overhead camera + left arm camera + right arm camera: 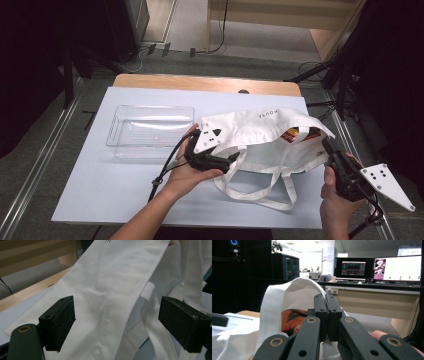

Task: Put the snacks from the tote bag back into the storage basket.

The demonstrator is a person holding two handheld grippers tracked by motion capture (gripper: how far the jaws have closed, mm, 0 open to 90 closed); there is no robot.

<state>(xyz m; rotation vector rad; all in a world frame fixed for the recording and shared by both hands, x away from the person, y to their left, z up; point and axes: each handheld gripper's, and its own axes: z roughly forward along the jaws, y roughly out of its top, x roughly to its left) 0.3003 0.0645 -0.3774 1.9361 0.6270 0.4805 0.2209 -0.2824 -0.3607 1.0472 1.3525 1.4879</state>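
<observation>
We see a dim lab room with grey floor and a row of lit monitors [378,267] on a far desk. In the middle stands a table [100,185] with a pale blue-white top and a wooden far edge. On it, right of centre, lies a white tote bag [260,132], its mouth lifted toward the right and its looped handles [250,192] trailing toward the person. Something red and orange [295,133] shows inside the bag's mouth. Left of the bag, just beside it, sits a clear plastic tray [150,131].

The left gripper [231,161] is held in the left hand [187,175] at the bag's near left edge; in the left gripper view we see its jaws spread wide, with a fold of the bag's cloth [105,302] between them, not pinched. The right gripper [330,150], in the right hand [332,197], sits at the bag's right side; its jaws are pressed together on the bag's rim [287,290], holding the opening up.
</observation>
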